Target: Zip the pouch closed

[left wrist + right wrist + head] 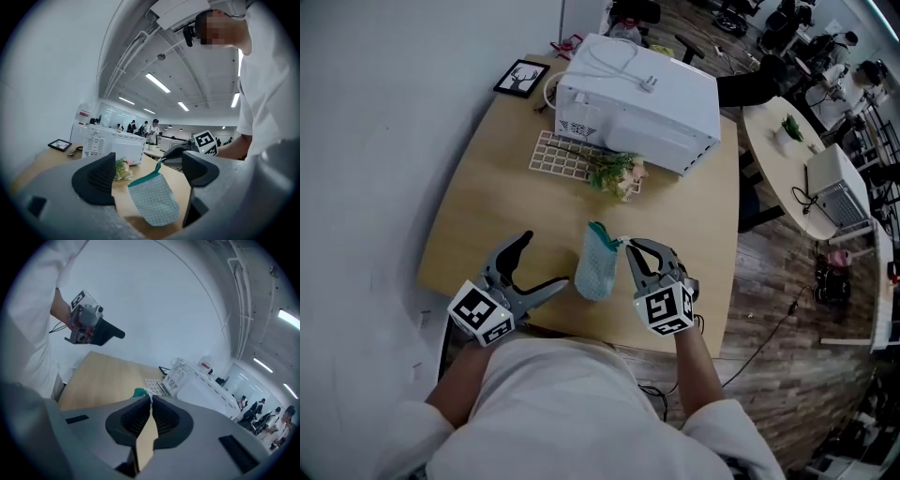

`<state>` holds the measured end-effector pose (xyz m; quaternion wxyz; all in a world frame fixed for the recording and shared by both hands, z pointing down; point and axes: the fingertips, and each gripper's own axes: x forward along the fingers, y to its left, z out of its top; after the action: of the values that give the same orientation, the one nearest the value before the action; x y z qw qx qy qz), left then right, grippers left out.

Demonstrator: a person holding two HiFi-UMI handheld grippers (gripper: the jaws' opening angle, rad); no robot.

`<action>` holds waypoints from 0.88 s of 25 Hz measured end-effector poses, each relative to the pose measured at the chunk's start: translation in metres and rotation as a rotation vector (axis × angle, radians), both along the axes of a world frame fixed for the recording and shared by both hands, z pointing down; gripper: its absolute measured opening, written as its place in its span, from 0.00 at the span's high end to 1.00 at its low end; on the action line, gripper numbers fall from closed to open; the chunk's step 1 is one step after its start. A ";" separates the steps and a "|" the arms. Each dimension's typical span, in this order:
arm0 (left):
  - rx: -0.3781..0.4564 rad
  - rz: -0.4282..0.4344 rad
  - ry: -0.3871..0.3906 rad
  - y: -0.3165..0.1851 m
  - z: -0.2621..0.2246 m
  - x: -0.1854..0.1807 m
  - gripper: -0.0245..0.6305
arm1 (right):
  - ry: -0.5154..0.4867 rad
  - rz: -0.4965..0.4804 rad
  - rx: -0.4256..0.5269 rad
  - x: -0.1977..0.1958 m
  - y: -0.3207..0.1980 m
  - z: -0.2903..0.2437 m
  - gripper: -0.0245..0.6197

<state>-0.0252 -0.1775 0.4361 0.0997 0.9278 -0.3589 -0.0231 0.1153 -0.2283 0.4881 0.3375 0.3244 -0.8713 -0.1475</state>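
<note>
A small checked pouch (596, 264) with a teal top edge hangs above the wooden table (497, 206), tilted. My right gripper (625, 246) is shut on its upper right corner by the zipper end. In the right gripper view the jaws (151, 401) are pressed together, and only a scrap of teal pouch (139, 392) shows past them. My left gripper (546, 262) stands open just left of the pouch, not touching it. In the left gripper view the pouch (154, 201) dangles between and beyond the open left gripper (150, 176), held from above by the right gripper (180, 152).
A white microwave (637, 103) stands at the back of the table, with a white grid tray (565, 156) and a small bunch of flowers (617, 175) in front of it. A framed picture (521, 77) lies at the far left corner. The table's near edge runs under my grippers.
</note>
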 end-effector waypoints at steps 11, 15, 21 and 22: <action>0.040 0.324 0.037 -0.005 -0.033 0.053 0.56 | 0.089 -0.092 0.195 -0.014 0.030 -0.081 0.94; 0.058 0.428 0.014 -0.003 -0.045 0.078 0.68 | 0.153 -0.104 0.226 -0.015 0.038 -0.085 0.94; -0.009 0.542 -0.015 -0.005 -0.046 0.101 0.74 | 0.213 -0.149 0.240 -0.022 0.055 -0.082 0.94; -0.021 0.556 -0.018 -0.005 -0.045 0.103 0.74 | 0.216 -0.154 0.239 -0.023 0.057 -0.082 0.94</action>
<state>0.0774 -0.1827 0.3909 0.1087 0.9897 -0.0914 0.0172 0.0922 -0.1714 0.4062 0.3756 0.2770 -0.8285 -0.3095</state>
